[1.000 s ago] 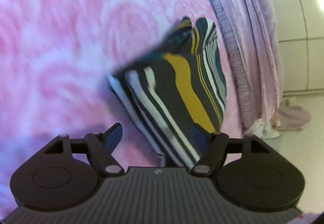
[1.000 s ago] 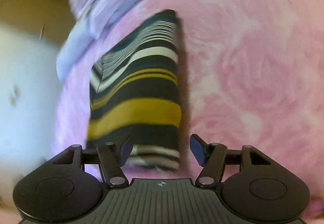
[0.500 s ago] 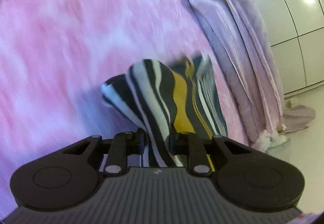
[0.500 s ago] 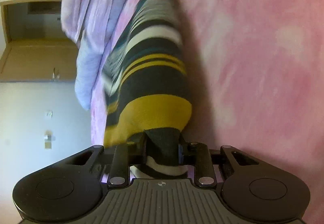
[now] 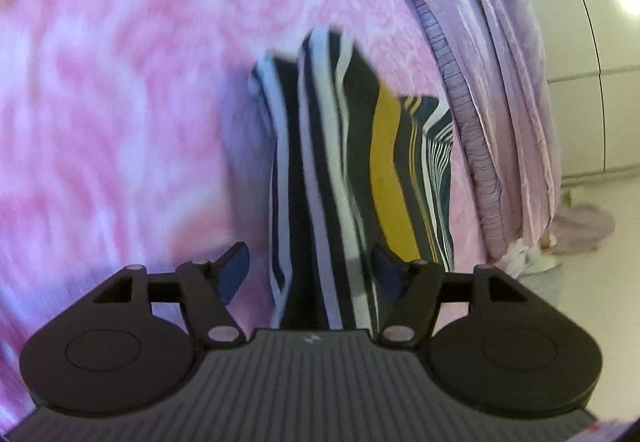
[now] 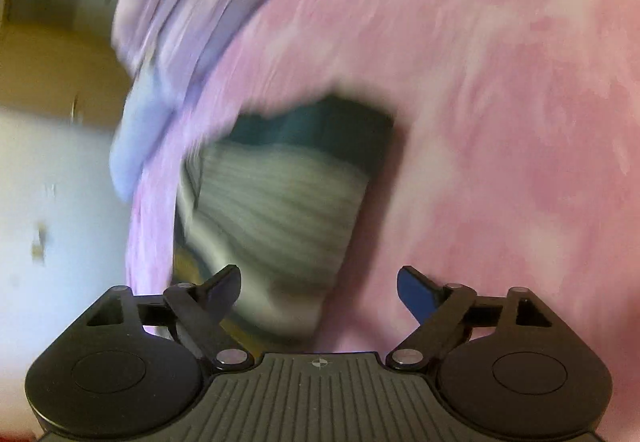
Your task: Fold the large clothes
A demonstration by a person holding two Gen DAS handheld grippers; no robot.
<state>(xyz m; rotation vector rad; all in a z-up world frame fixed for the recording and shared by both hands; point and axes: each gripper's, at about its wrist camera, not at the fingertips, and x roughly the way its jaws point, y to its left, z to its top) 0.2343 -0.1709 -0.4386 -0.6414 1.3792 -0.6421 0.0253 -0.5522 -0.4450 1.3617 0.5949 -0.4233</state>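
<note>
No writing is readable on your tongs. Your left gripper [image 5: 306,274] is opening, the striped garment [image 5: 360,170] running between its fingers and away across the pink bedspread [image 5: 120,102]. Your right gripper [image 6: 320,292] is opening wide; blurred garment [image 6: 280,210] lies between and ahead, unpinched. A lilac quilt [image 5: 500,102] lies beyond.

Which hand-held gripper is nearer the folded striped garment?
Left, narrowly. The striped garment runs between the left hand-held gripper's opening jaws, near one pad. The right hand-held gripper, jaws also opening, hangs over the garment's edge, pads clear.
</note>
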